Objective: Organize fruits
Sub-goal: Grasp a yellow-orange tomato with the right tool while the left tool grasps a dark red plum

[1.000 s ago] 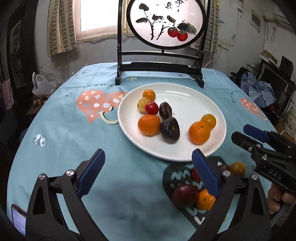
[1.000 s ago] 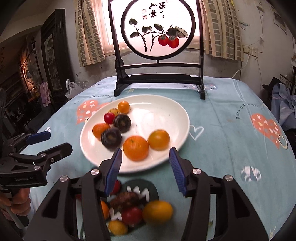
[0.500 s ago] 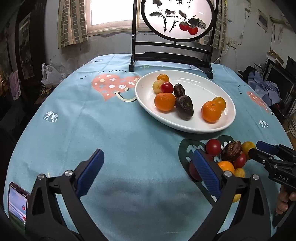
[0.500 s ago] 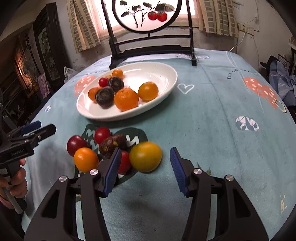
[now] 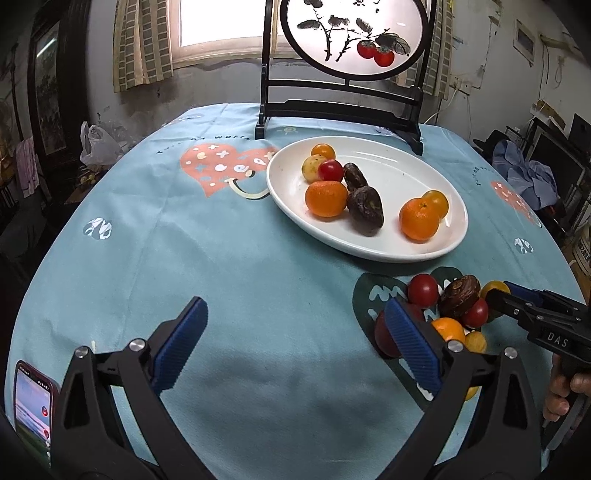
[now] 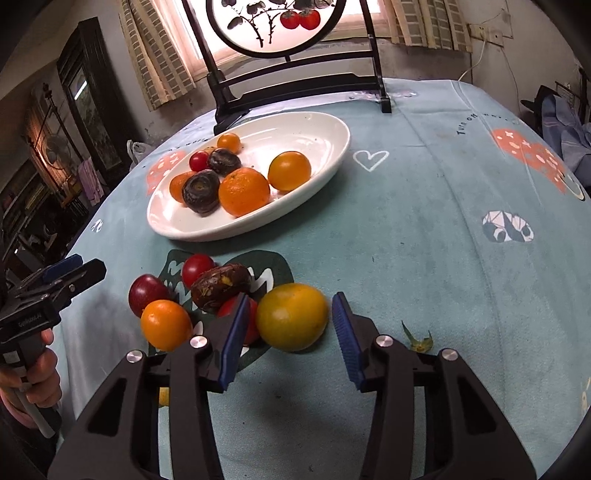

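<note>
A white plate (image 5: 391, 173) (image 6: 325, 144) on the blue tablecloth holds several fruits: oranges, red tomatoes, dark passion fruits. A loose pile lies in front of it: a yellow-orange fruit (image 6: 291, 316), a dark passion fruit (image 6: 221, 286) (image 5: 459, 296), red tomatoes (image 5: 423, 289), a small orange (image 6: 166, 324). My right gripper (image 6: 288, 341) is open, its pads on either side of the yellow-orange fruit, not touching. My left gripper (image 5: 295, 347) is open and empty over bare cloth, left of the pile.
A black-framed round painted screen (image 5: 351, 33) stands behind the plate. A phone (image 5: 31, 402) lies at the near left table edge. A small dried calyx (image 6: 417, 338) lies right of the pile. Furniture and clutter surround the table.
Both grippers drew back from the plate toward the near pile. My right gripper lowered and closed in until its open fingers flank the yellow-orange fruit. The left gripper shifted a little.
</note>
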Motion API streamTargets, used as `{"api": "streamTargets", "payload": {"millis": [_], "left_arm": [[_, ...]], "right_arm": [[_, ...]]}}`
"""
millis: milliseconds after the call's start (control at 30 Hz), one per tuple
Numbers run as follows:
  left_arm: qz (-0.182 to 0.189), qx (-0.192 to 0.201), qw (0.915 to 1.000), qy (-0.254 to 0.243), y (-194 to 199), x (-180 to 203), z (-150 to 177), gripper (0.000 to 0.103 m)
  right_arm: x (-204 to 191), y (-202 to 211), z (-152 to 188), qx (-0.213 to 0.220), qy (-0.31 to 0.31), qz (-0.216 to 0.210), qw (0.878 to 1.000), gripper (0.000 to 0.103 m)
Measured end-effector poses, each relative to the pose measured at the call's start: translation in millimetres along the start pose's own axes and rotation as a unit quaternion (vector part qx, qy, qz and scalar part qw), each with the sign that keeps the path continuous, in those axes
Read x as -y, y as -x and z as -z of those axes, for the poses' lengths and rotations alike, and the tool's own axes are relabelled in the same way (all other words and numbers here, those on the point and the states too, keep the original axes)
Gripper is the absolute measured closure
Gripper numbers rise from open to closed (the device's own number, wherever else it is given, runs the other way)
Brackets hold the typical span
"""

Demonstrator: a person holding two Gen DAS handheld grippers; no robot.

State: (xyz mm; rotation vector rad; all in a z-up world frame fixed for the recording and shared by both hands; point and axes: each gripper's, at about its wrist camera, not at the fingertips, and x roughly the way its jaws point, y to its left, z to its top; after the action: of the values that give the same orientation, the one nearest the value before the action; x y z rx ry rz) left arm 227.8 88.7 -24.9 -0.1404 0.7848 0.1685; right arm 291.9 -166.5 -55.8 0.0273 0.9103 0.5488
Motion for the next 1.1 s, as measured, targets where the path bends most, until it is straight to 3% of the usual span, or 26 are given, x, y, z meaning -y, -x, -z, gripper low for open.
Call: {"api": "streamTargets", "payload": {"millis": [200,333,433,500,667,933,1033,1100], "left_arm": [[-0.003,-0.005,1.0,0.003,-3,-1,0,0.005],[0.028,-0.011,0.9995,-0.008,-5,3,2,0.006],[0.081,-0.02,0.996,-0.034,-7,15,5,0.016],[0.113,-0.034,0.992,-0.044,-11,22,7,0.03],[0.142,-0.054,0.9877,-0.034,-24,29,9,0.047],[0.187,-0.081,0.979,0.012,-44,26,4,0.053],[0.209,-0.093,0.9733,0.024,-48,26,4,0.063],[0.202,-0.089,0.9752,0.016,-46,29,5,0.064]], "right_arm": [[3,2,0,-0.005,-0.008,-0.004,1.0,0.063],[8,10,-2,0.009,-0.026,-0.005,1.0,0.063],[8,11,-3,0.01,-0.029,-0.008,1.0,0.063],[6,10,-1,0.007,-0.025,-0.004,1.0,0.063],[1,13,-2,0.012,-0.016,-0.003,1.0,0.063],[-2,14,-2,0.014,-0.013,-0.001,1.0,0.063],[0,16,-2,0.015,-0.016,-0.001,1.0,0.063],[0,16,-2,0.016,-0.017,-0.001,1.0,0.063]]}}
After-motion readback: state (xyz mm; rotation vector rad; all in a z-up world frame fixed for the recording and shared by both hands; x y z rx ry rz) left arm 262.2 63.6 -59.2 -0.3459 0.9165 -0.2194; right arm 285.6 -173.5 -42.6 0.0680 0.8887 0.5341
